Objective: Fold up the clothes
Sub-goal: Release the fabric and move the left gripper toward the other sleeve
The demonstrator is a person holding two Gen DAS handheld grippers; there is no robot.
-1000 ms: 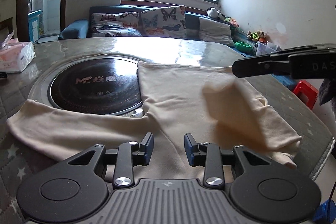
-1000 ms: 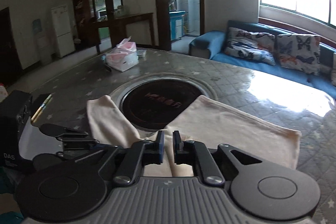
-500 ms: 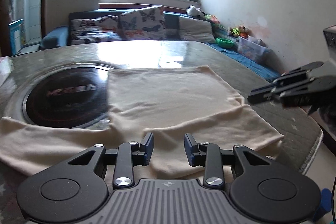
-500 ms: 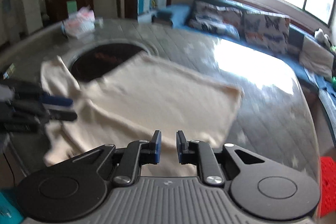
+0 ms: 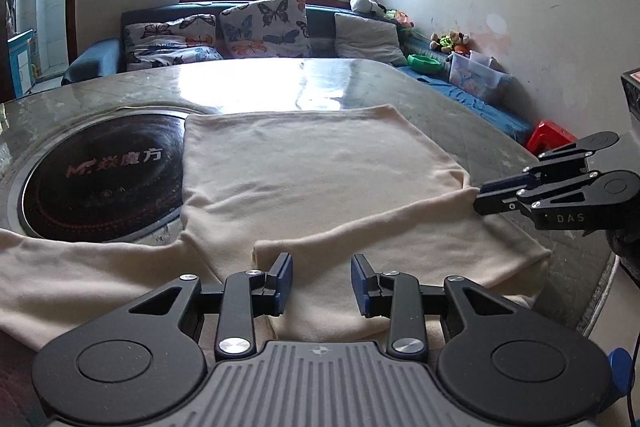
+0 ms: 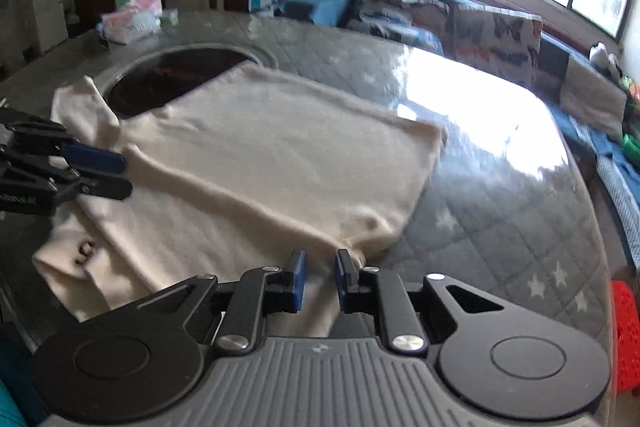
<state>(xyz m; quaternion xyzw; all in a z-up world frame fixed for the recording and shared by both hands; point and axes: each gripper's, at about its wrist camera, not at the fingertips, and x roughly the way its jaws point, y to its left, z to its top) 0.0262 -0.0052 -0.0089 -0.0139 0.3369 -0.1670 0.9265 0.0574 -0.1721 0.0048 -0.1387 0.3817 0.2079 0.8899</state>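
The left tool [image 5: 321, 281] sits low at the near edge of the table [image 5: 280, 83], level and pointing toward the sofa [image 5: 224, 27] at 12 o'clock, its jaws standing wide with nothing between them. Beneath and beyond it the cream garment [image 5: 304, 163] lies spread flat on the table, one sleeve running out to 9 o'clock past the round black cooktop [image 5: 100, 171], whose right edge the cloth covers. A folded ridge of cloth runs from just ahead of the left tool's fingers out to 3 o'clock. There the right tool [image 5: 480, 201] comes in sideways, its tips at the end of that ridge. In the right wrist view its jaws stand narrowly apart over the cloth's near edge; whether cloth is pinched between them I cannot tell, since that view is motion-blurred. The garment's near hem is cut off behind both tool bodies. A pink tissue pack [image 6: 128, 21] lies on the table's far side at 10 o'clock in the right wrist view.

Half a second ago the right tool hung off the table's edge, apart from the cloth; now it has come in to the cloth. The left tool's opening is unchanged.
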